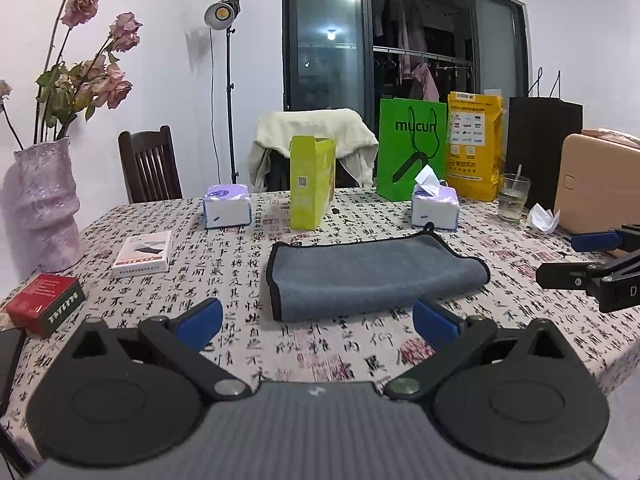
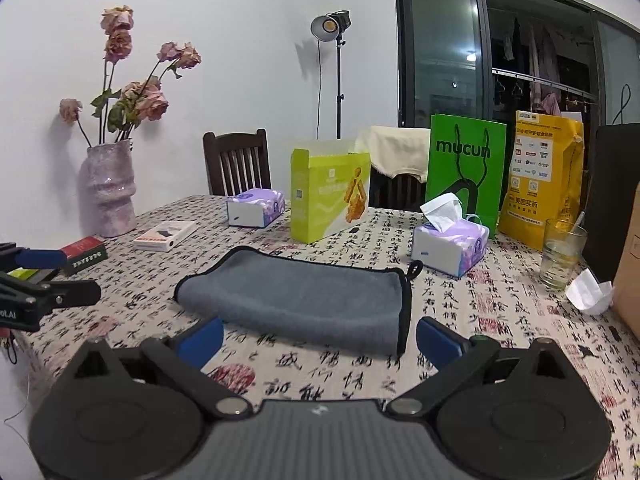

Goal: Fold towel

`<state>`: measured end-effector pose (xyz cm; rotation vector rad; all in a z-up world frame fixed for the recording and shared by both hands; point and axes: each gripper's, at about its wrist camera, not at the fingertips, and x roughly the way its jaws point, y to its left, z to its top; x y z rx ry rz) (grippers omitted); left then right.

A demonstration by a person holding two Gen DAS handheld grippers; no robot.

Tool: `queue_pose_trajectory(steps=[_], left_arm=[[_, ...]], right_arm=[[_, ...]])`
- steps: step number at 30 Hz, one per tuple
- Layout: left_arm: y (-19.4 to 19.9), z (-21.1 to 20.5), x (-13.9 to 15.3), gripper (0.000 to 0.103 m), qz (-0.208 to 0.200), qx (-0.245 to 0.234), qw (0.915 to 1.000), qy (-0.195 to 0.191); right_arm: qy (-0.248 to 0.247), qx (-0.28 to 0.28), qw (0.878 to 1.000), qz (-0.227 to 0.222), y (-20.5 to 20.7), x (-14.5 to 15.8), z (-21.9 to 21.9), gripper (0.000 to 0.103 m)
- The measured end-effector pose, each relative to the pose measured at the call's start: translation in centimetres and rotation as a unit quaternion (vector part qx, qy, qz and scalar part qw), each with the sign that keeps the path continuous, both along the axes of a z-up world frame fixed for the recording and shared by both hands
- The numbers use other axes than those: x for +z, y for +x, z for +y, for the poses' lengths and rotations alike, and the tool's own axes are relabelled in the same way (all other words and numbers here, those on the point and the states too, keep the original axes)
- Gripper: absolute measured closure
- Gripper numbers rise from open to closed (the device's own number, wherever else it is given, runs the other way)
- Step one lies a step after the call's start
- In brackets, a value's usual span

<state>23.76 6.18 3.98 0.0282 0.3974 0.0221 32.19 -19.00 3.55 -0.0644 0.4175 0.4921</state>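
A grey towel with black trim lies folded on the patterned tablecloth; it also shows in the right wrist view. A black hanging loop sticks out at its far corner. My left gripper is open and empty, just in front of the towel's near edge. My right gripper is open and empty, also just short of the towel. Each gripper shows at the edge of the other's view: the right one and the left one.
Behind the towel stand two tissue packs, a yellow-green box, a green bag, a yellow bag and a glass. A vase, a white box and a red box are left.
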Motion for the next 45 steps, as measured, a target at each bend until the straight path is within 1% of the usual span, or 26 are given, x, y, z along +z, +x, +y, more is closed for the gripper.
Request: queue_pose_trajectory(steps=[10,20,25,34,37,43,45], left_arm=[[-4.7,-1.0,0.1,0.000,-0.011,0.005,0.9999,-0.003],[-8.9,-1.4,-0.6,0.000,-0.018,0.006,0.9998,-0.012],[-10.9,-1.5,-0.7,0.000,-0.027,0.008,0.9995,-0.016],[-14.1,-1.9,-1.3,0.000,-0.037,0.010,0.9991,-0.018],[-15.0,-2.1,-1.8,0.000,-0.033,0.009,0.9991,-0.024],[-16.7,-2.2,-2.8,0.000,-0.034,0.010,0.9986,-0.040],[-17.1,-2.3,-2.8,0.000,-0.034,0.012,0.9986,-0.040]], right_arm=[[0.007,0.003,1.000,-0.004,-5.3,-0.3,-1.4,0.000],[0.001,0.002,1.000,-0.013,-10.2,-0.5,-2.1,0.000],[0.000,-0.003,1.000,-0.018,-12.4,-0.4,-2.4,0.000],[-0.002,-0.004,1.000,-0.027,-15.3,-0.2,-2.2,0.000],[0.000,-0.001,0.999,-0.032,-16.3,-0.2,-2.1,0.000],[0.003,-0.008,0.999,-0.049,-18.4,-0.9,-2.2,0.000],[0.007,-0.006,0.999,-0.050,-19.0,-1.3,-2.2,0.000]])
